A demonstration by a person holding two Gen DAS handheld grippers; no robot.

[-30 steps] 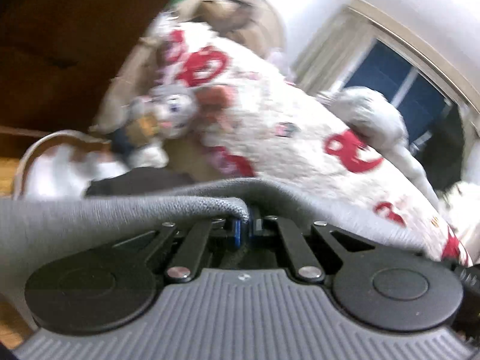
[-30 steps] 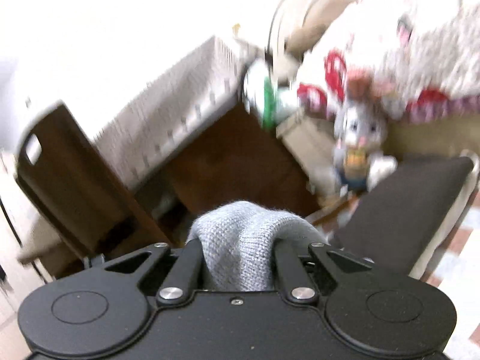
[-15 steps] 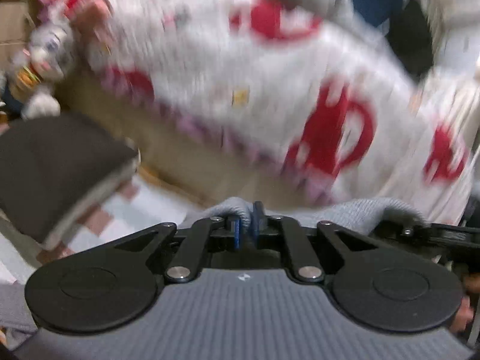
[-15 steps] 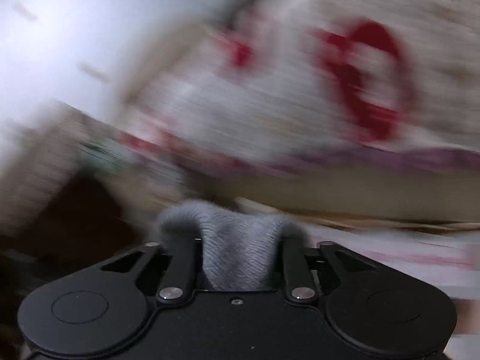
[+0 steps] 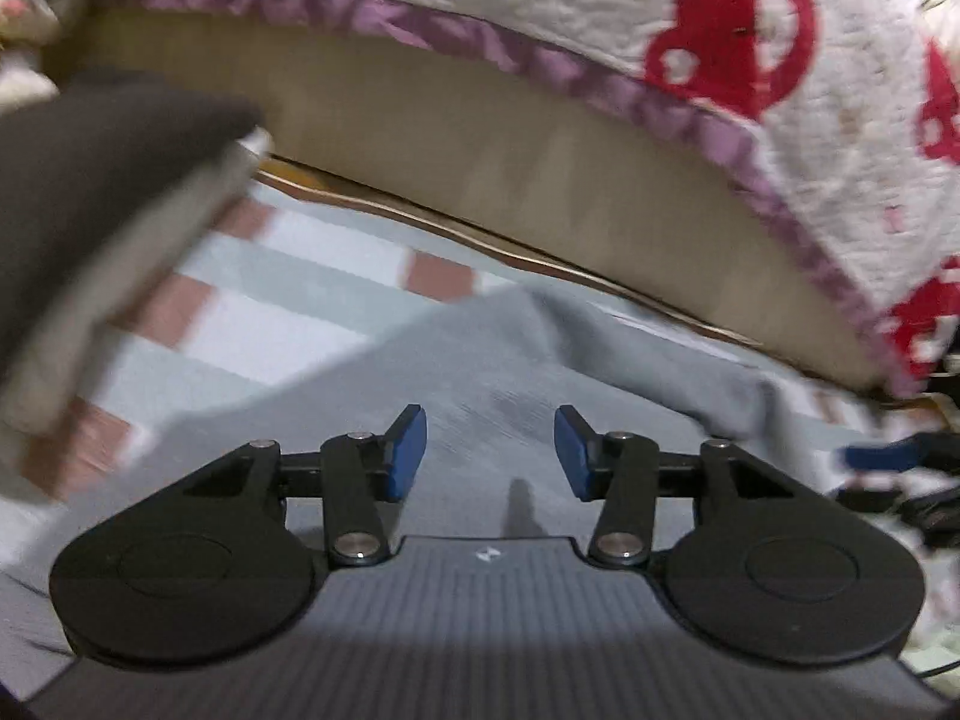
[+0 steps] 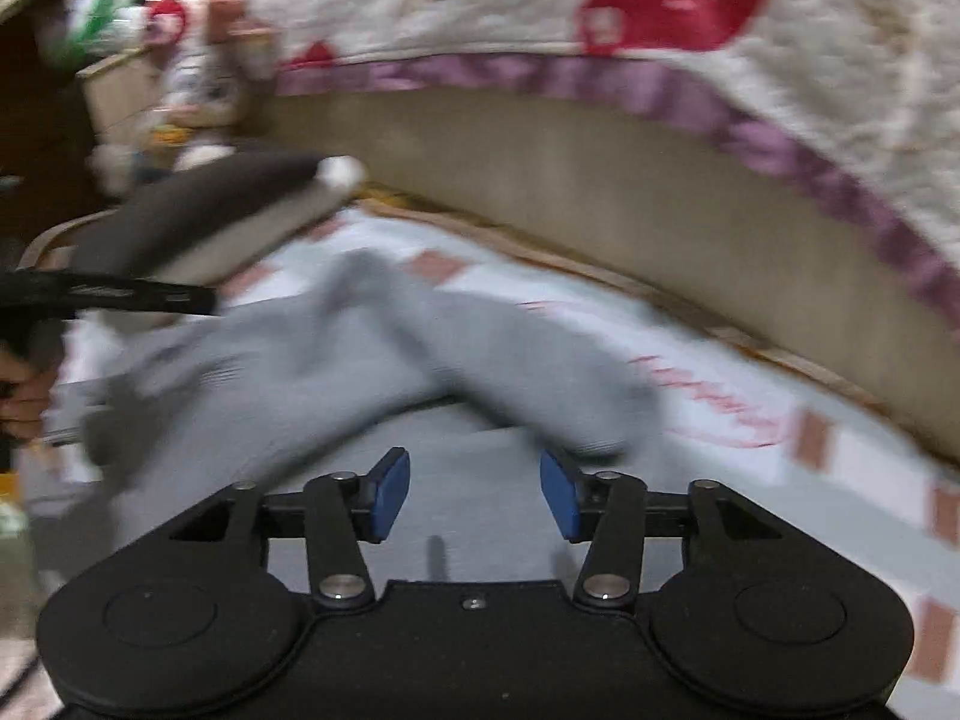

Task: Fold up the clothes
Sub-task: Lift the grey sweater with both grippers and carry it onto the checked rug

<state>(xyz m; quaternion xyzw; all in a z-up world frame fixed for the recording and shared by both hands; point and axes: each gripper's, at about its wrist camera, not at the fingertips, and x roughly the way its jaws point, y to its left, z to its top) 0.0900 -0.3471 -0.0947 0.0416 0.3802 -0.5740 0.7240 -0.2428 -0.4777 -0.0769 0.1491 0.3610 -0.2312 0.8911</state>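
Observation:
A grey knit garment (image 5: 540,372) lies spread on a checked sheet (image 5: 288,324). My left gripper (image 5: 489,450) is open and empty just above it. In the right wrist view the same garment (image 6: 372,348) lies with a sleeve bunched across it, blurred by motion. My right gripper (image 6: 474,495) is open and empty over its near part. The right gripper's blue tips (image 5: 882,453) show at the right edge of the left wrist view, and the left gripper (image 6: 108,294) shows at the left edge of the right wrist view.
A dark cushion (image 5: 90,180) sits at the left on the sheet. A beige bed side (image 5: 540,138) runs behind, with a white blanket with red prints (image 5: 750,30) hanging over it. A plush toy (image 6: 198,90) sits at the back left.
Both grippers were shut on the grey garment and held it up. They swung down to the sheet and opened. The garment now lies on the sheet.

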